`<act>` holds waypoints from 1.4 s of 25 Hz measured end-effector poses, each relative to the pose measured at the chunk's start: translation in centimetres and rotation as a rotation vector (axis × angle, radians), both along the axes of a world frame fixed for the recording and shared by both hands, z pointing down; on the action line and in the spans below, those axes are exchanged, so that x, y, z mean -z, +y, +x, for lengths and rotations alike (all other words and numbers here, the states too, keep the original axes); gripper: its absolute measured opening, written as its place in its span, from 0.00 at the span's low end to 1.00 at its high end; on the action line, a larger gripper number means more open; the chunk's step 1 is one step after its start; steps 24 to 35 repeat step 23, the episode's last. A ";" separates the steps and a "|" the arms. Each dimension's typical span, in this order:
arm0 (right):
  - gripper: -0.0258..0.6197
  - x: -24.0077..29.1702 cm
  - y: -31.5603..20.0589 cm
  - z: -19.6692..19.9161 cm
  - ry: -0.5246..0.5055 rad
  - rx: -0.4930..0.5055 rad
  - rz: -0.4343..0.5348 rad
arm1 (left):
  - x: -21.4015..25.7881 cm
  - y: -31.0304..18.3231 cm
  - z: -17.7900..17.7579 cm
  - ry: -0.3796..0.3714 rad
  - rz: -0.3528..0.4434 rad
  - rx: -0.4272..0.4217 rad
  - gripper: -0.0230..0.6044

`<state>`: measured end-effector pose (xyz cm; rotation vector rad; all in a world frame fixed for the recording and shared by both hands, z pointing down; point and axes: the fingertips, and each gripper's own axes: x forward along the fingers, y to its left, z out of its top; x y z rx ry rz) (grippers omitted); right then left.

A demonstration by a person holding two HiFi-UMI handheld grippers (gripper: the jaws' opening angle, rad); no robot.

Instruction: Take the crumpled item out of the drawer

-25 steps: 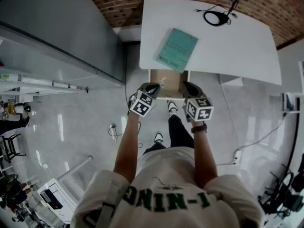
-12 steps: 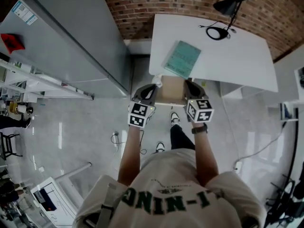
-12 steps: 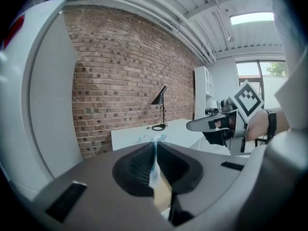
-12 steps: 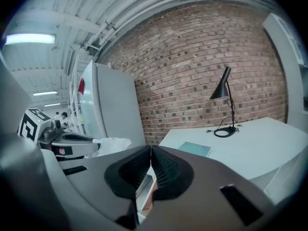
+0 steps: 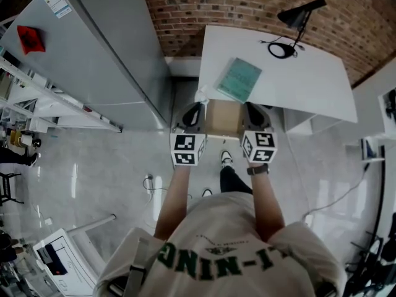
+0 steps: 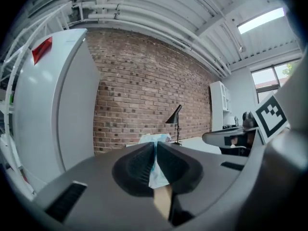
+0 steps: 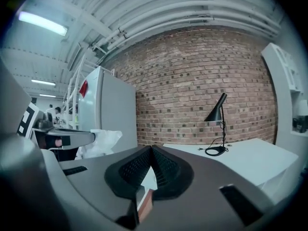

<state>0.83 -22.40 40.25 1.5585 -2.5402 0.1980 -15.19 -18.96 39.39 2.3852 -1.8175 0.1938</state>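
The crumpled item (image 5: 200,95) is a white wad of thin paper or plastic. My left gripper (image 5: 196,108) is shut on it above the left front corner of the open wooden drawer (image 5: 223,117). In the left gripper view the wad (image 6: 158,171) is pinched between the closed jaws of that gripper (image 6: 155,146). My right gripper (image 5: 250,109) hangs over the drawer's right side. Its jaws meet at the tips in the right gripper view (image 7: 151,150), with nothing between them. That view also shows the wad (image 7: 99,143) off to the left.
The drawer belongs to a white table (image 5: 303,73) against a brick wall. A green book (image 5: 240,79) lies above the drawer, and a black lamp (image 5: 298,14) with its cable stands at the back. A tall grey cabinet (image 5: 99,54) is on the left.
Both grippers have risen from the drawer towards the table edge. The left one has lifted the crumpled item up with it, and the wad now shows beside the table's corner.
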 end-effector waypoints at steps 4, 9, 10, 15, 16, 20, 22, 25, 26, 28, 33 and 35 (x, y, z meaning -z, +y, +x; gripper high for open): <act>0.05 0.7 1.1 -0.6 0.021 -0.001 0.009 | 1.3 0.5 0.1 0.005 0.040 0.011 0.06; 0.05 1.6 1.8 -0.8 0.000 0.005 0.029 | 2.4 1.0 0.1 -0.004 0.072 0.007 0.06; 0.05 1.8 1.9 -0.7 -0.006 0.004 0.031 | 2.4 1.1 0.2 -0.003 0.074 0.008 0.06; 0.05 2.0 2.1 0.4 -0.014 -0.010 0.043 | 2.0 1.4 1.0 -0.002 0.071 -0.007 0.06; 0.05 1.9 2.1 0.6 -0.010 -0.014 0.041 | 1.9 1.4 1.2 -0.001 0.070 -0.014 0.06; 0.05 1.3 1.6 0.9 0.000 -0.021 0.022 | 1.3 0.9 2.1 0.002 0.057 -0.035 0.06; 0.05 0.9 1.2 1.1 0.001 -0.019 0.016 | 0.6 0.4 2.5 0.002 0.041 -0.044 0.06; 0.05 0.7 1.0 1.2 0.002 -0.019 0.013 | 0.2 0.1 2.7 0.001 0.031 -0.048 0.06; 0.05 0.7 1.0 1.2 0.002 -0.019 0.013 | 0.2 0.1 2.7 0.001 0.031 -0.048 0.06; 0.05 0.7 1.0 1.2 0.002 -0.019 0.013 | 0.2 0.1 2.7 0.001 0.031 -0.048 0.06; 0.05 0.7 1.0 1.2 0.002 -0.019 0.013 | 0.2 0.1 2.7 0.001 0.031 -0.048 0.06; 0.05 0.7 1.0 1.2 0.002 -0.019 0.013 | 0.2 0.1 2.7 0.001 0.031 -0.048 0.06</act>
